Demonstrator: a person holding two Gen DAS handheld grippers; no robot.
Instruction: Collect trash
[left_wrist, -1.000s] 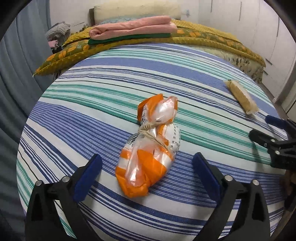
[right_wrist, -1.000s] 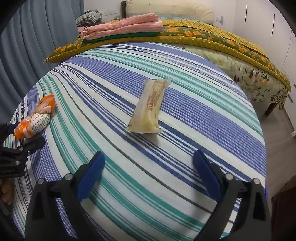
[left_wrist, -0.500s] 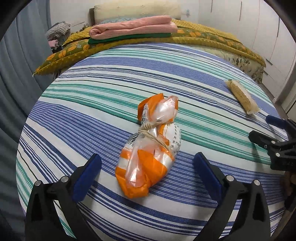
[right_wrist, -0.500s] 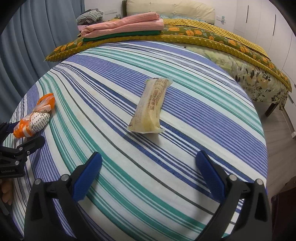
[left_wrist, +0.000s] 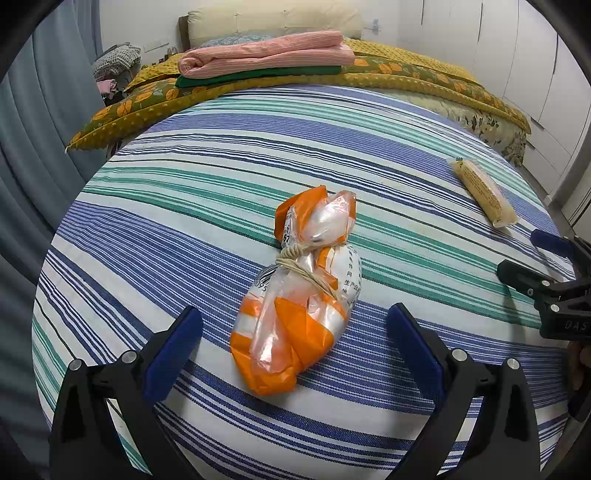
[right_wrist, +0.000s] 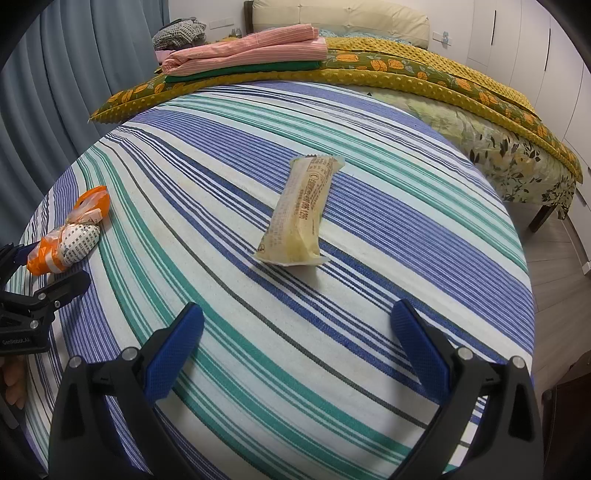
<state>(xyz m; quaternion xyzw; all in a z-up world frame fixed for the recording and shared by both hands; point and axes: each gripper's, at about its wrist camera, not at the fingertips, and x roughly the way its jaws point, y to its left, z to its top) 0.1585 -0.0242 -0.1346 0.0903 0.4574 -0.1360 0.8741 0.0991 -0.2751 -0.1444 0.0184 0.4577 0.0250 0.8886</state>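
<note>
Your left gripper (left_wrist: 293, 328) has its jaws spread wide and holds nothing. The orange-and-clear plastic bag (left_wrist: 301, 295), knotted with pale string round its middle, lies on the striped bed cover (left_wrist: 184, 206) right between the two blue pads (left_wrist: 171, 352), its near end level with their tips and touching neither. Nothing stands between the jaws and the bag.

Your right gripper (right_wrist: 297, 336) is just as wide open and empty. The pale yellow wrapper (right_wrist: 301, 214) lies flat on the cover ahead of its jaws, a little left of the midline, well short of the pads, with only bare striped cloth between.

From the left wrist view that wrapper sits far off to the right beyond the jaws, with the right gripper's fingers at the right edge. From the right wrist view the bag is far left, just beyond the left gripper's fingers.

Beyond both jaws, across the bed, lie a yellow leaf-print quilt (right_wrist: 406, 74) and folded pink and green cloths (left_wrist: 266, 59); blue curtains (right_wrist: 74, 74) hang to the left.
</note>
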